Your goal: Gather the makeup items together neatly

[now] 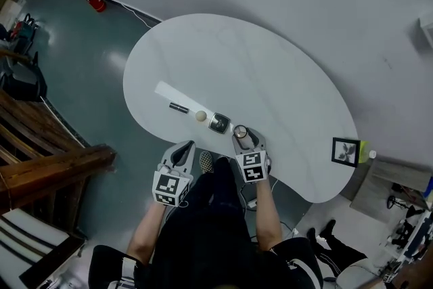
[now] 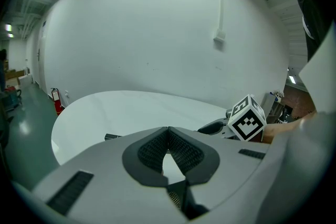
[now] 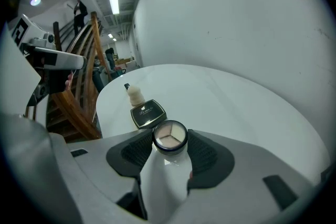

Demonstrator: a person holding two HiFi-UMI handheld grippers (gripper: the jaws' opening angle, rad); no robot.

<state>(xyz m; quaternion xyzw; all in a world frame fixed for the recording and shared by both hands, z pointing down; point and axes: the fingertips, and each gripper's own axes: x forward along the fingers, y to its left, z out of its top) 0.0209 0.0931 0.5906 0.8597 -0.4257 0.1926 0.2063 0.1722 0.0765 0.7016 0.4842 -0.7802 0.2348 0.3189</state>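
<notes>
Right claw (image 3: 169, 145) pinches round powder pot (image 3: 169, 135) at near table (image 3: 226, 97) edge, beside black compact (image 3: 147, 113); pale sponge (image 3: 135, 94) beyond. Left claw (image 2: 168, 132) pressed together, empty.

Round pot (image 3: 169, 136): three powder shades facing up, clamped at the right gripper (image 3: 169, 145) jaws' tips.
Square compact (image 3: 147, 113): black, closed, flat on the desk (image 3: 226, 97), just beyond those jaws.
Sponge (image 3: 135, 94): beige, farther out.
Tube (image 3: 126, 86): black, farthest.

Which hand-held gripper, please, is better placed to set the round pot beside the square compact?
Right: the right hand-held gripper grips the round pot close to the square compact; the left hand-held gripper is empty.
</notes>
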